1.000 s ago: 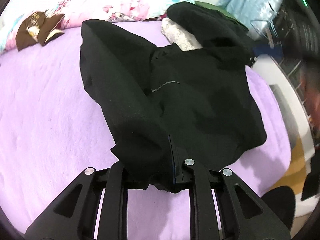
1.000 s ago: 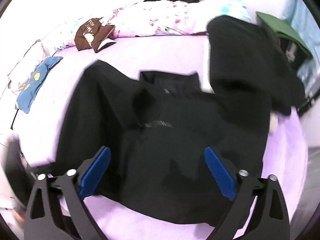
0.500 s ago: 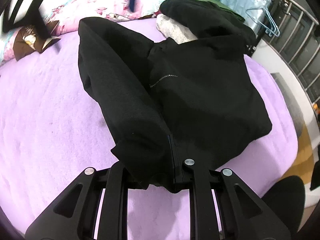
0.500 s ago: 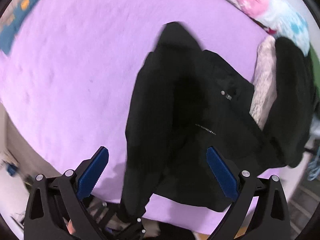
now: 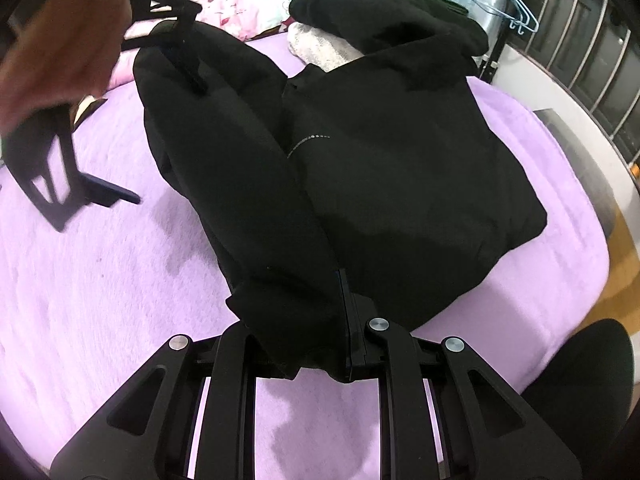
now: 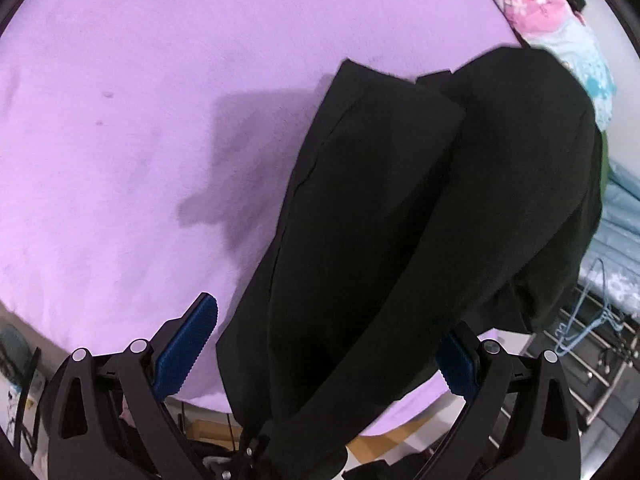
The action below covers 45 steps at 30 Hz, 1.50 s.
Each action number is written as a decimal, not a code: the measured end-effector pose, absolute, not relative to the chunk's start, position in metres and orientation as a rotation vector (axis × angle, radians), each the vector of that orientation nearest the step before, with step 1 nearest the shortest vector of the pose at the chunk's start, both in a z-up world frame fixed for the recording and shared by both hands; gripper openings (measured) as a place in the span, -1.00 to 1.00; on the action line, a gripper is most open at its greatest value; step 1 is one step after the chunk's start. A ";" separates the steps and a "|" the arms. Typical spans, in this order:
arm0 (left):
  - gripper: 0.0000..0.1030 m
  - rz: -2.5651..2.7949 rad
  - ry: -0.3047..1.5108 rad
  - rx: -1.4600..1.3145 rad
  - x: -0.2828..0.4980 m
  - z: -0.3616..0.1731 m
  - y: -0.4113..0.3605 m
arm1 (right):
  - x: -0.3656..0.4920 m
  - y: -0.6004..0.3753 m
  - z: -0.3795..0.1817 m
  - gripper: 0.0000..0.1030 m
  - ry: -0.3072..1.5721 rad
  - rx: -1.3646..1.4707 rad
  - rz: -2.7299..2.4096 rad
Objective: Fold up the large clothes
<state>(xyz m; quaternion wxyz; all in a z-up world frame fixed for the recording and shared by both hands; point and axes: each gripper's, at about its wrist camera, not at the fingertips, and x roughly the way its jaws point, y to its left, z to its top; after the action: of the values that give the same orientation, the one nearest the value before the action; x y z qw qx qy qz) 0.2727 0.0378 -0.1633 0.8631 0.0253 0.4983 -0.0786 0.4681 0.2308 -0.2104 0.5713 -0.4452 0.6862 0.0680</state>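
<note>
We count two grippers and one black jacket [image 5: 392, 168] being worked, spread on the purple blanket [image 5: 92, 292]. The left gripper [image 5: 316, 344] is clamped on the jacket's near hem, cloth bunched between its fingers right at the tips. The right gripper [image 6: 320, 344] stands wide open, its two blue pads [image 6: 186, 344] either side of the folded sleeve part without pressing it; the jacket runs up and away from its tips to the right. In the left wrist view we also see that right gripper [image 5: 116, 120] up and to the left of the left one, a hand [image 5: 60, 28] on it, one finger over the jacket's far shoulder, the other above the blanket.

Writing: one short dotted silver line [image 5: 308, 142] on the jacket's chest, ahead of the left gripper; too small to read. No brand legible.

Jacket look: plain black, thick, matte; left side folded in over the body as a long padded band, body flat, collar end far from the left gripper.

Beyond it we see a second dark garment pile [image 5: 380, 20], one pale fuzzy item [image 5: 320, 46] under it, one pink floral pillow [image 5: 244, 12], and two light-blue hangers [image 5: 508, 4] at far right.
</note>
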 end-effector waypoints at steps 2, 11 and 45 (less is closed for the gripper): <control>-0.70 -0.168 1.045 0.059 0.273 -0.163 0.035 | 0.468 0.232 -0.219 0.84 1.599 -1.058 0.142; -0.70 -0.167 1.047 0.054 0.275 -0.162 0.037 | 0.477 0.216 -0.225 -0.38 1.584 -1.030 0.155; -0.24 -0.287 0.662 -0.003 0.178 -0.045 0.032 | 0.449 0.130 -0.034 -0.92 1.413 -0.375 0.692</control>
<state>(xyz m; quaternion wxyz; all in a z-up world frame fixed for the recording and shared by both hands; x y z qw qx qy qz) 0.1779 0.0318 -0.0451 0.9357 -0.0017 0.3237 -0.1404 0.4489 0.1297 -0.0341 0.6905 -0.1676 0.6319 0.3096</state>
